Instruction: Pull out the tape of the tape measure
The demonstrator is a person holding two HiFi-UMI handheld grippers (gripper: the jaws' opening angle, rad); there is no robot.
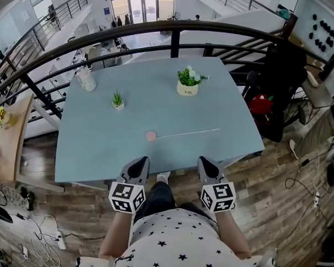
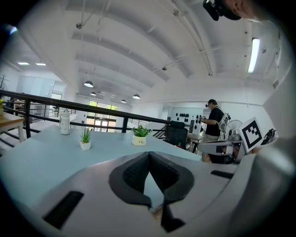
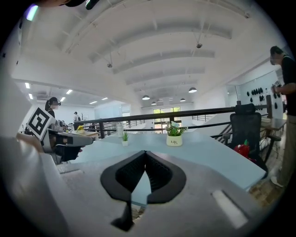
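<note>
Two tongs, the left tongs [image 1: 138, 167] and the right tongs [image 1: 208, 167], are pinched shut and hold nothing. They are at the near edge of the blue counter [image 1: 100, 149]. One pink tape measure [image 1: 151, 136] lies just past them. Its tape [image 1: 186, 132] stretches toward the right edge. One small plant [image 1: 118, 100], one big plant [image 1: 187, 81] and one white jar [image 1: 86, 78] stand far back, with bare room between.

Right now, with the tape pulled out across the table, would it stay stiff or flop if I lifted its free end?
Probably floppy: the tape is a thin strip lying flat on the table. It looks light, so the small round pink case may drag along.
</note>
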